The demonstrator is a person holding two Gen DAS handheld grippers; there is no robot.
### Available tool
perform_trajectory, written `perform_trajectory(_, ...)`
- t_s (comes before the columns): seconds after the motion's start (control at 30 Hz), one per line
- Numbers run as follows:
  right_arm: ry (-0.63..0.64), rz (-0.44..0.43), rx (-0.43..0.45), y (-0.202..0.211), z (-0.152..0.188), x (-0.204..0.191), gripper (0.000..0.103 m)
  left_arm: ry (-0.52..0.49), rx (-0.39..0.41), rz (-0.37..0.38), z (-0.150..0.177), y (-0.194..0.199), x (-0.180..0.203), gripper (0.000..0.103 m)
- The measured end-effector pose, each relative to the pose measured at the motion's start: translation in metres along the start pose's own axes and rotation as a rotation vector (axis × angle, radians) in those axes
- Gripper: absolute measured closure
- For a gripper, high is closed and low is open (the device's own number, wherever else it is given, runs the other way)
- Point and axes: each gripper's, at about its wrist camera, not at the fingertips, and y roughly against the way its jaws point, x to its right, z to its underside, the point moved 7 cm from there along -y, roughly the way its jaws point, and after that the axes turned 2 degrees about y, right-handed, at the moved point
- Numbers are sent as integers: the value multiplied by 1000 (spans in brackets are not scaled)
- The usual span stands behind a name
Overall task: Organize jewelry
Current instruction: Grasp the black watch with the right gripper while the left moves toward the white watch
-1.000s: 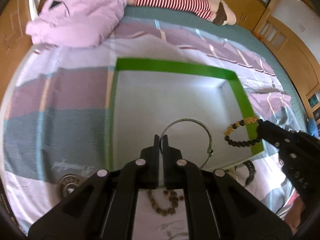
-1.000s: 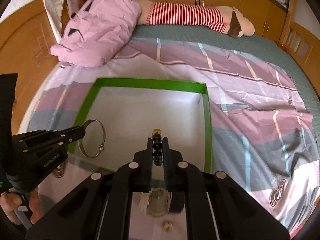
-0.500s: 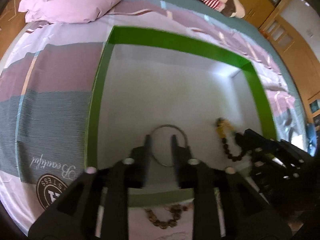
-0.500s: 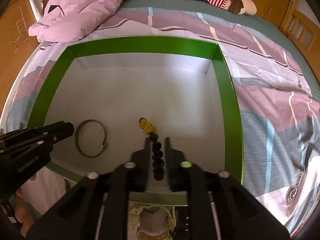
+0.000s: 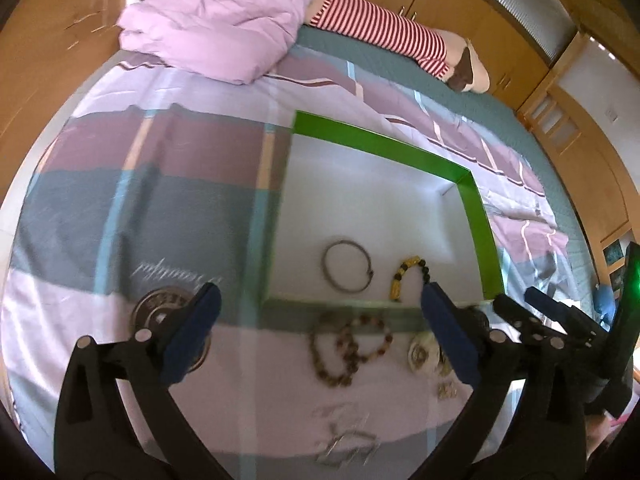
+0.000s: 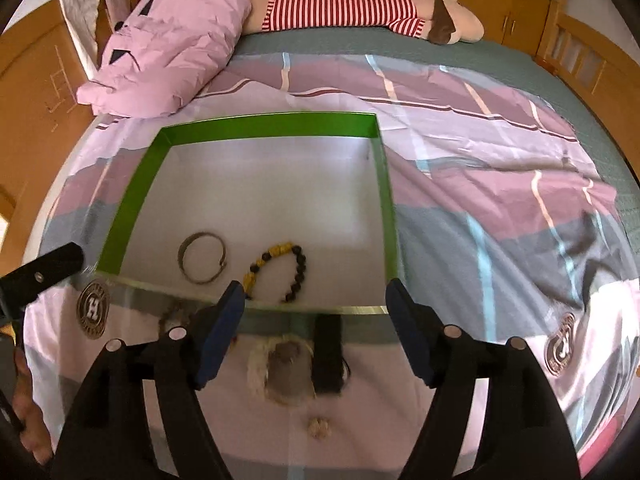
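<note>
A green-rimmed white box (image 5: 384, 148) (image 6: 264, 124) lies on the bed. Inside it, near the front wall, lie a metal bangle (image 5: 347, 266) (image 6: 203, 258) and a black and amber bead bracelet (image 5: 404, 276) (image 6: 280, 272). My left gripper (image 5: 320, 304) is open and empty, in front of the box. My right gripper (image 6: 316, 292) is open and empty, just short of the box's front wall; it also shows in the left wrist view (image 5: 536, 308). On the sheet in front of the box lie a brown bead string (image 5: 348, 348), a round white piece (image 5: 422, 354) (image 6: 280, 372) and a dark strap (image 6: 328, 352).
Small silver pieces (image 5: 348, 444) lie on the sheet near me. A pink quilt (image 6: 168, 44) and a striped plush toy (image 6: 360, 12) lie at the far end of the bed. Wooden cupboards (image 5: 560, 92) stand around the bed.
Both grippers let go of their jewelry in the box, opened wide and drew back toward me. The bangle and bead bracelet now lie loose on the box floor.
</note>
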Motion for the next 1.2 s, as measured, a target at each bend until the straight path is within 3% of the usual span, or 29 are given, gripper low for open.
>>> perform_trajectory(0.17, 6, -1, -6, 12, 30, 17, 29, -6, -4, -3, 35, 4, -17, 2)
perform_trajectory(0.27, -16, -56, -41, 1, 52, 22, 29, -23, -45, -30, 55, -13, -18, 2)
perform_trajectory(0.43, -13, -45, -124, -25, 75, 17, 37, -65, -72, -58, 72, -24, -16, 2)
perform_trajectory(0.6, -107, -114, -111, -31, 71, 22, 41, -48, -45, -28, 65, -17, -19, 2)
perform_trajectory(0.67, -129, -175, -92, -33, 66, 22, 55, -41, -46, -12, 65, -18, -17, 2)
perform_trajectory(0.73, -149, -184, -102, -40, 64, 24, 60, -46, -54, -10, 67, -20, -16, 2)
perform_trajectory(0.8, -176, -229, -126, -51, 63, 21, 77, -57, -60, -14, 70, -23, -15, 2)
perform_trajectory(0.83, -189, -256, -138, -55, 63, 19, 81, -63, -61, -15, 71, -24, -14, 2)
perform_trajectory(1.2, -169, -222, -52, -27, 56, 27, 82, -113, -67, -13, 77, -29, -2, 2)
